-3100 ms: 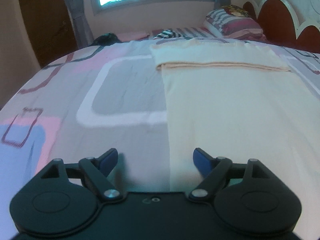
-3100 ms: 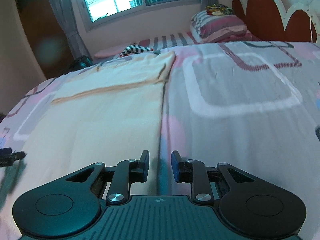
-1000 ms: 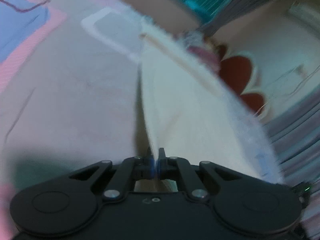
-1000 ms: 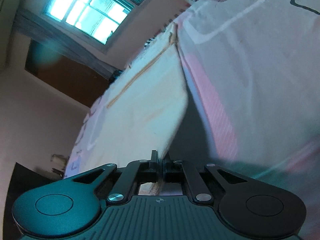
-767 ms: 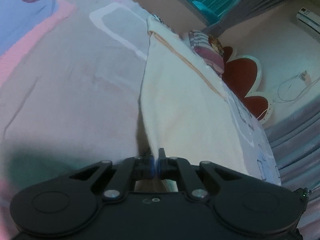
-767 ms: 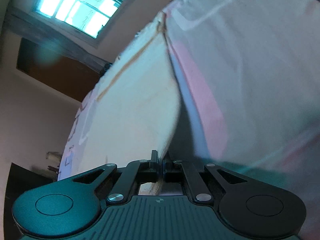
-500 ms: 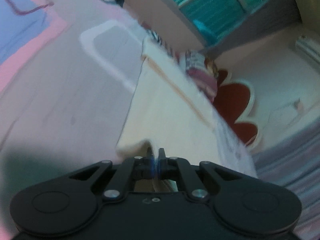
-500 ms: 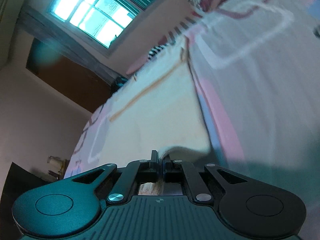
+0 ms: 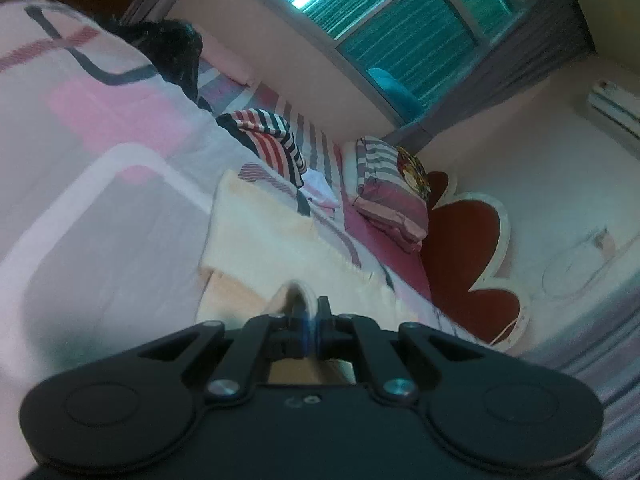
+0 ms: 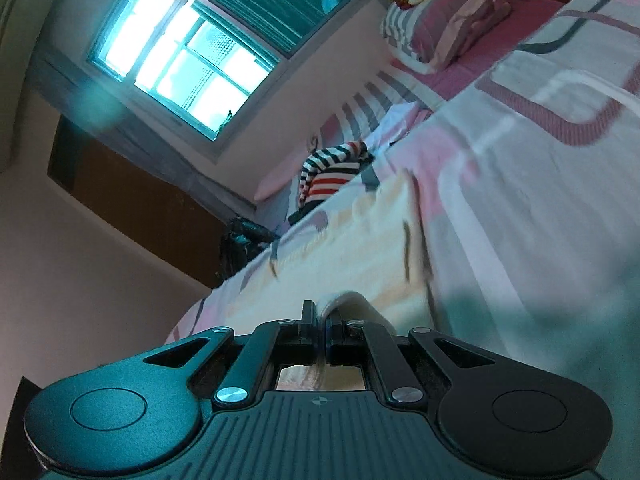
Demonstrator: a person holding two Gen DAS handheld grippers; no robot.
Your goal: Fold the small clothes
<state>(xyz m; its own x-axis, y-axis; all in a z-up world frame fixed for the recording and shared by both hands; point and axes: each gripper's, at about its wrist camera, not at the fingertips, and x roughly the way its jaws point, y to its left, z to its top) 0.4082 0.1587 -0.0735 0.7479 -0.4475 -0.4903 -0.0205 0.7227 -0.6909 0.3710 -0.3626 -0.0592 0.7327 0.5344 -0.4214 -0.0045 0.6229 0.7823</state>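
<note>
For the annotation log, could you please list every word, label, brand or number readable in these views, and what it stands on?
None can be read.
Left gripper body: small embossed marks, too small to read.
Right gripper body: a small crosshair symbol, no letters.
Pillow: a colourful print, too blurred to read.
Cream cloth: no print visible.

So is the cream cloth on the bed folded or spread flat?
Partly folded: cream cloth has its near edge doubled over, pinched by both hand-held grippers.

Bright window [image 10: 188,56], pink walls, scalloped headboard [image 9: 472,256], possibly dark door [image 10: 132,196]
</note>
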